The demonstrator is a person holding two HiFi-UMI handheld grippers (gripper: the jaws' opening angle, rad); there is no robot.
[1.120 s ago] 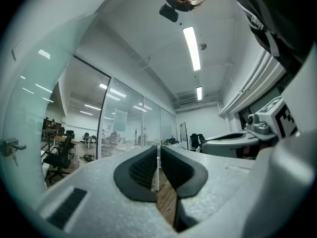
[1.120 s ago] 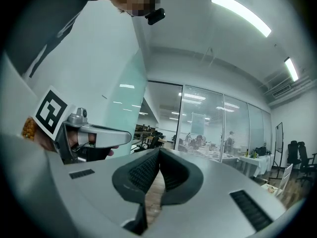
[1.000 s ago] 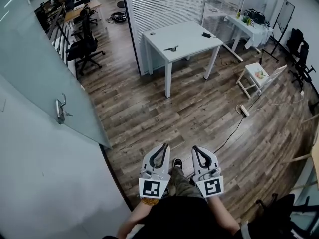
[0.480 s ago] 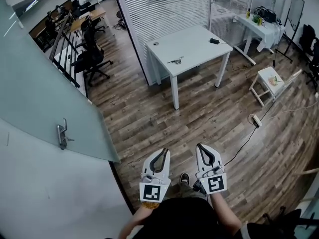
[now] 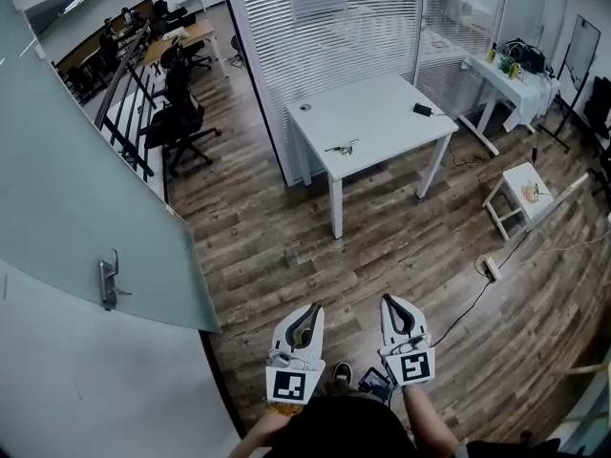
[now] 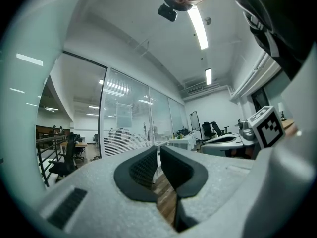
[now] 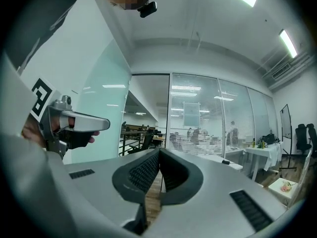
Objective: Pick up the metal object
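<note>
Frosted glass door [image 5: 86, 189], far left, with a metal lever handle [image 5: 107, 280] on it. Black office chairs [image 5: 181, 113], grouped beyond the door beside a dark railing. Left gripper [image 5: 313, 306], held low at the bottom of the head view over the wooden floor [image 5: 286, 246], marker cube towards the person; in the left gripper view its dark pads are seen drawn together, at most a sliver between the tips, and nothing is held in them. Glass partition [image 5: 325, 17], fitted with white slatted blinds, standing behind the counter. White counter [image 5: 382, 113], four-legged, set in the middle of the room. Metal object [image 5: 342, 148], small and thin, lying flat on the counter top towards the near left corner, well apart from both grippers and touched by neither. A small round item [image 5: 305, 107] is noted at the counter's far left corner; its kind cannot be told. Right gripper [image 5: 391, 300], held just beside the left one at like height; in the right gripper view its pads are pressed shut against each other, with nothing gripped. Black item [image 5: 423, 110], lying near the counter's far right edge. Power strip [image 5: 491, 268], lying on the floor, with a dark cable trailing from it. Low white stool [image 5: 525, 194], right of the counter. Second white table [image 5: 516, 79], at the far right, with a dark bag and bottles on it.
</note>
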